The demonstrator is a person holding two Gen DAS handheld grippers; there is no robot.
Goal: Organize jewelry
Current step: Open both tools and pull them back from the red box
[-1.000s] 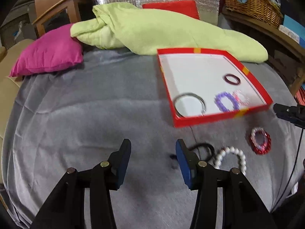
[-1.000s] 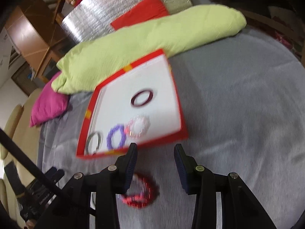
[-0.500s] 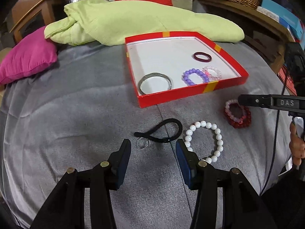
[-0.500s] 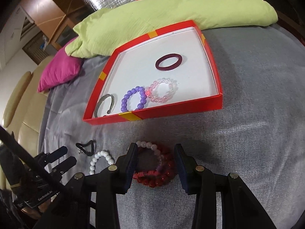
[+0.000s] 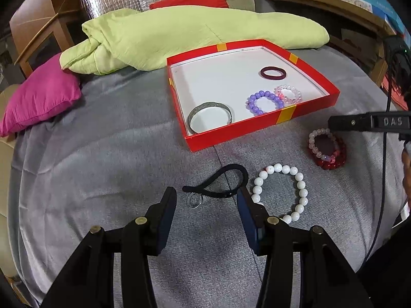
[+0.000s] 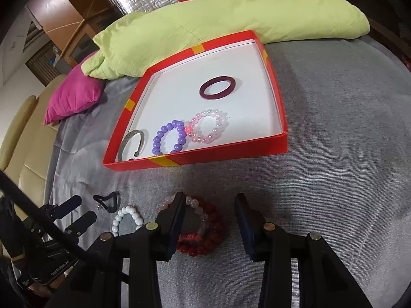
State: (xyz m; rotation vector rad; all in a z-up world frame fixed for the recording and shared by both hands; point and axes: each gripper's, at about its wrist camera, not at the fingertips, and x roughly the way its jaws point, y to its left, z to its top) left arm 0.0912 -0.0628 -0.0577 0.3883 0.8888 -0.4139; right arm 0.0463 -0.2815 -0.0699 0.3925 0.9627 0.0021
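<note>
Over the last second both claws have swung in over the loose jewelry, and the box (image 5: 303,114) has slid away toward the top of each view; they now sit lower and closer to the pieces on the grey cover (image 5: 102,159). That suggests the sorting is about half done: a silver bangle (image 5: 210,116), a purple bead bracelet (image 5: 264,102), a clear pink bracelet (image 5: 287,94) and a dark ring (image 5: 272,73) lie in the box, while three pieces wait outside it.

The left claw (image 5: 206,202) is released and holds nothing. A black cord (image 5: 223,181) with a small metal ring lies just ahead of it, between its tips, and the white bead bracelet (image 5: 280,192) sits just beside its right finger.

The right claw (image 6: 209,206) is also spread wide and empty. The red bracelet (image 6: 203,228), with a pale one stacked on it, lies between its fingers, partly hidden by the left finger. Whether either claw touches the cover I cannot tell
</note>
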